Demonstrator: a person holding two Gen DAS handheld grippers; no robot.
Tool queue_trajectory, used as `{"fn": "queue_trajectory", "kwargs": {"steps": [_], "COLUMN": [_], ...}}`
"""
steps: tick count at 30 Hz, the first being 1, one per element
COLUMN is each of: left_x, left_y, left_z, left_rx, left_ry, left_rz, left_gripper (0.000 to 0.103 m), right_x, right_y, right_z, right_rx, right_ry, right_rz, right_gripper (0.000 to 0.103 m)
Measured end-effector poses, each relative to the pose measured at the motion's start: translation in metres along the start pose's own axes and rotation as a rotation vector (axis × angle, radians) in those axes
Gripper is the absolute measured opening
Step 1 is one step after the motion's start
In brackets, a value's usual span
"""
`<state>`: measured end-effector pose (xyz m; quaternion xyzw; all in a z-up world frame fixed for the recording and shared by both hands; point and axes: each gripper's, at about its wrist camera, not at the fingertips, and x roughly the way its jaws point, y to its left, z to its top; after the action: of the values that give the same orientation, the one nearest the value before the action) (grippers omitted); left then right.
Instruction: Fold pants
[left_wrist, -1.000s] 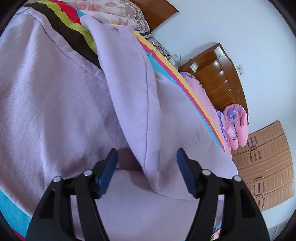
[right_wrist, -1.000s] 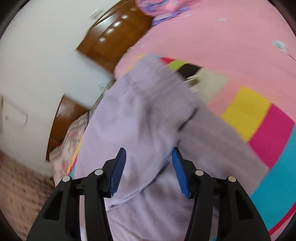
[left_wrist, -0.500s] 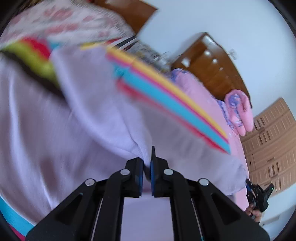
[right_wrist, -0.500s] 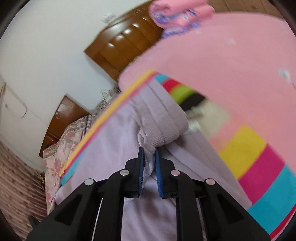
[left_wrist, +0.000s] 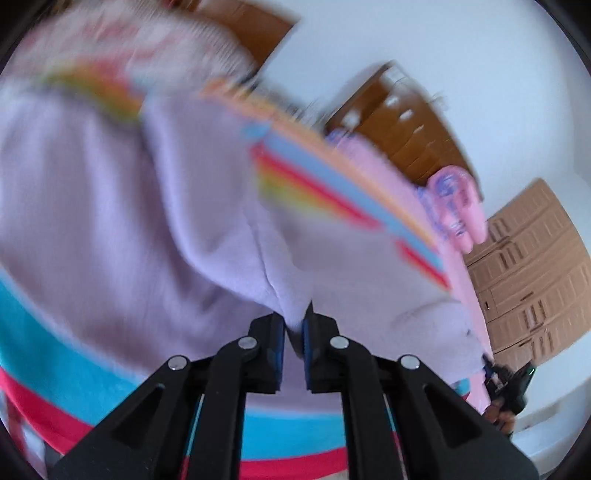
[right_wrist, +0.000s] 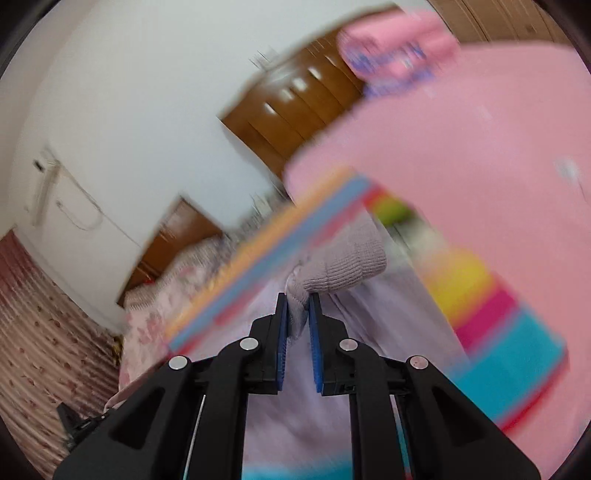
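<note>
Pants (left_wrist: 155, 221): pale lilac knit fabric, spread over a bed cover with bright stripes (left_wrist: 325, 192); both views are blurred
Writing: no brand, label or letters can be read on the pants or on anything around; the blur hides small detail
Left gripper (left_wrist: 294, 334): its blue-padded fingers are pressed together on a raised fold of the lilac cloth; the fold rises from the wide body of the pants just in front of the tips; the rest of the cloth spreads to the left and ahead
Right gripper (right_wrist: 297, 319): its fingers are pinched on a bunch of the cloth, with only a narrow gap filled by fabric; a ribbed cuff (right_wrist: 343, 266) of the pants stands just beyond the tips, up and to the right
Cloth below: in the right wrist view more lilac fabric hangs or lies under the fingers; which one I cannot tell
Bed: a pink sheet (right_wrist: 461, 158) lies past the striped cover; a rolled pink pillow (right_wrist: 395, 55) rests near a brown wooden headboard (right_wrist: 295, 110)
Room: white wall (right_wrist: 147, 92); light wooden wardrobe (left_wrist: 532, 277) at the right of the left wrist view
Person: a hand (left_wrist: 498, 419) with the other tool shows at the lower right edge of the left wrist view
</note>
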<state>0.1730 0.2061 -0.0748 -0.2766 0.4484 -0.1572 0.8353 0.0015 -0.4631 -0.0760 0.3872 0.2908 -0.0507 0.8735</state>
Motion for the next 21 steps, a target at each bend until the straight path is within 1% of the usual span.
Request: {"fn": "queue_trajectory", "kwargs": {"steps": [1, 2, 4, 6, 7, 9, 11, 12, 13, 14, 15, 16, 18, 21], "left_x": [0.009, 0.018, 0.020, 0.008, -0.003, -0.012, -0.010, -0.006, 0.001, 0.006, 0.011, 0.012, 0.007, 0.000], "left_y": [0.009, 0.013, 0.009, -0.003, -0.011, -0.019, -0.017, -0.017, -0.013, -0.009, -0.003, 0.005, 0.012, 0.012], "left_z": [-0.004, -0.005, -0.003, 0.003, 0.004, 0.003, -0.007, -0.013, -0.018, -0.023, -0.026, -0.025, -0.018, -0.016], "left_rx": [-0.023, -0.023, -0.016, 0.009, 0.040, 0.085, 0.095, 0.096, 0.100, 0.098, 0.072, 0.033, -0.003, 0.006], "left_ry": [0.019, 0.027, 0.020, -0.016, -0.041, -0.055, -0.033, -0.015, 0.004, 0.014, 0.028, 0.035, 0.021, -0.004], "left_rz": [0.011, 0.037, 0.046, 0.025, 0.019, 0.044, 0.058, 0.065, 0.089, 0.108, 0.111, 0.086, 0.054, 0.047], "left_gripper": [0.008, 0.008, 0.008, 0.008, 0.008, 0.008, 0.008, 0.008, 0.008, 0.008, 0.008, 0.008, 0.008, 0.008], "right_x": [0.005, 0.010, 0.009, 0.003, -0.001, -0.011, -0.010, -0.007, 0.002, 0.009, 0.010, 0.008, 0.008, 0.007], "right_y": [-0.013, -0.027, -0.032, -0.022, -0.016, -0.003, -0.005, -0.011, -0.023, -0.033, -0.035, -0.033, -0.029, -0.023], "right_z": [-0.012, -0.023, -0.025, -0.018, -0.015, -0.010, -0.010, -0.013, -0.017, -0.021, -0.025, -0.025, -0.022, -0.020], "right_rx": [0.018, 0.051, 0.062, 0.041, 0.022, -0.020, -0.021, -0.012, 0.015, 0.043, 0.057, 0.049, 0.043, 0.027], "right_ry": [0.031, 0.047, 0.031, 0.011, 0.001, -0.025, -0.025, -0.018, 0.005, 0.025, 0.011, 0.009, 0.011, 0.010], "right_rz": [-0.021, -0.036, -0.019, -0.010, -0.007, -0.011, -0.040, -0.056, -0.088, -0.086, -0.059, -0.065, -0.072, -0.076], "right_gripper": [0.012, 0.012, 0.012, 0.012, 0.012, 0.012, 0.012, 0.012, 0.012, 0.012, 0.012, 0.012, 0.012, 0.012]}}
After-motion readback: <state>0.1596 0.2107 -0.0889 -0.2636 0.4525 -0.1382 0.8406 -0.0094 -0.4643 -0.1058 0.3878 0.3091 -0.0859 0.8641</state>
